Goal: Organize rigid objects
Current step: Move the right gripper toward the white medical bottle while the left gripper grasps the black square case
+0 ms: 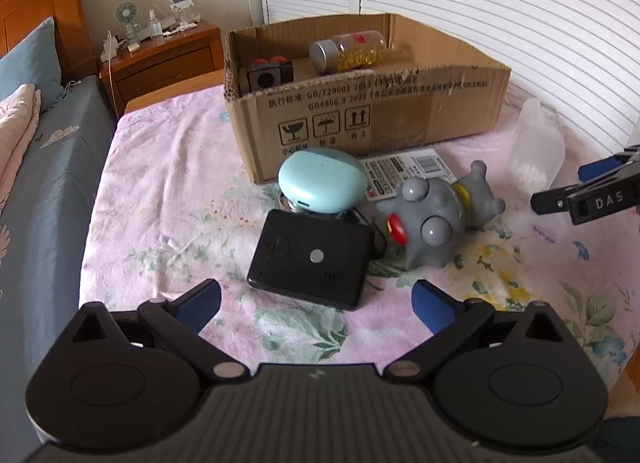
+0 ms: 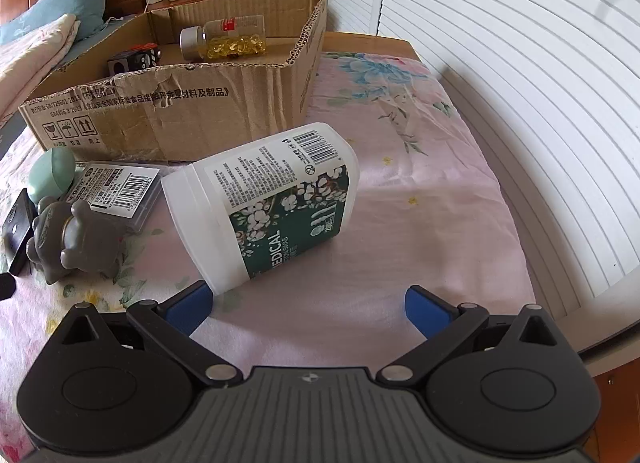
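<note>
Both grippers spread wide: swab jar (image 2: 264, 203) just ahead of right gripper (image 2: 308, 303), untouched.

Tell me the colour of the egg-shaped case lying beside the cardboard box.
Pale mint-blue egg-shaped case; clearest in the left wrist view.

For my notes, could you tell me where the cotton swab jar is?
In the right wrist view, the cotton swab jar lies on its side before the cardboard box.

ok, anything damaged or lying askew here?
The cardboard box has a torn, ragged front rim. The cotton swab jar lies tipped on its side on the bedspread, as does the capsule bottle in the box. Nothing spilled.
</note>
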Demonstrator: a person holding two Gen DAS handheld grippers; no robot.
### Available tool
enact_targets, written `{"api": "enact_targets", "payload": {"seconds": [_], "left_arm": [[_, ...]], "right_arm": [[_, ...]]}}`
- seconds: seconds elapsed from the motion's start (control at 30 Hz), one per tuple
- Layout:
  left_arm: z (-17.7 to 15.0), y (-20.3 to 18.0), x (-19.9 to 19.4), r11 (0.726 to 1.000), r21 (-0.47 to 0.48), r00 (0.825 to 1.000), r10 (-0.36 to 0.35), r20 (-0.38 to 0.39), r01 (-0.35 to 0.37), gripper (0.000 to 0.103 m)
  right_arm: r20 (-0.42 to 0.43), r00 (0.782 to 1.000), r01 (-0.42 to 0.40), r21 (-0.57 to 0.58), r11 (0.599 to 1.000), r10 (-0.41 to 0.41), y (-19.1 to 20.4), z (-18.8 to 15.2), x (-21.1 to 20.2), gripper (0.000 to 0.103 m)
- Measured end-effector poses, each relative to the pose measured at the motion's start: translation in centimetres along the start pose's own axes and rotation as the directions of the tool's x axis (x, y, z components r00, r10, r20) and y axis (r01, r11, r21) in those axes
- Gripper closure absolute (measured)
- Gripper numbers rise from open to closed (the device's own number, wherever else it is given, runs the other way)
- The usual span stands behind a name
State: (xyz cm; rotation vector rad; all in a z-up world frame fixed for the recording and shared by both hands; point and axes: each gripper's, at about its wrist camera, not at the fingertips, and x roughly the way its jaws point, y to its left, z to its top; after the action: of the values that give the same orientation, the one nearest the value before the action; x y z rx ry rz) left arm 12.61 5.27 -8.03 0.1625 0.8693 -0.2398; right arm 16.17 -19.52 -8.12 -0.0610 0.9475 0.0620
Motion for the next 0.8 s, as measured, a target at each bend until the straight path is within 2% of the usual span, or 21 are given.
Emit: {"api": "enact_targets", "payload": {"seconds": [0.1,0.2,0.23,0.47,0.8], "left_arm": [[-0.3,0.3,0.9,1.0,-0.005,1.0,-0.008,-0.02,0.008,0.002],[-0.7,1.1,1.3,0.998,-0.032,0.998,-0.057,0.011,0.057,0.001],[-0.9,1.2,1.3,0.998,-0.032,0.998,-0.05,0.025,0.051,0.001],[-1.1,1.6,1.5,0.996,0.018,0.995,-0.088,0.056,0.088,0.0],[0.5,2.6,2.6,0.991,0.065,0.992,-0.119,0.038,0.117,0.002]], "right_arm": [[0.007,1.0,-0.004,-0.005,1.0,0.004,0.0,-0.1,0.0,0.0],[0.015,1.0,-0.006,-0.008,1.0,0.006,-0.1,-0.3,-0.1,0.0],[0.016,1.0,-0.006,-0.008,1.0,0.006,0.0,-0.3,-0.1,0.0],[0.024,1.0,-0.011,-0.014,1.0,0.011,-0.1,-0.5,-0.1,0.0],[0.027,1.0,-0.014,-0.018,1.0,0.014,-0.1,-0.5,-0.1,0.0]]}}
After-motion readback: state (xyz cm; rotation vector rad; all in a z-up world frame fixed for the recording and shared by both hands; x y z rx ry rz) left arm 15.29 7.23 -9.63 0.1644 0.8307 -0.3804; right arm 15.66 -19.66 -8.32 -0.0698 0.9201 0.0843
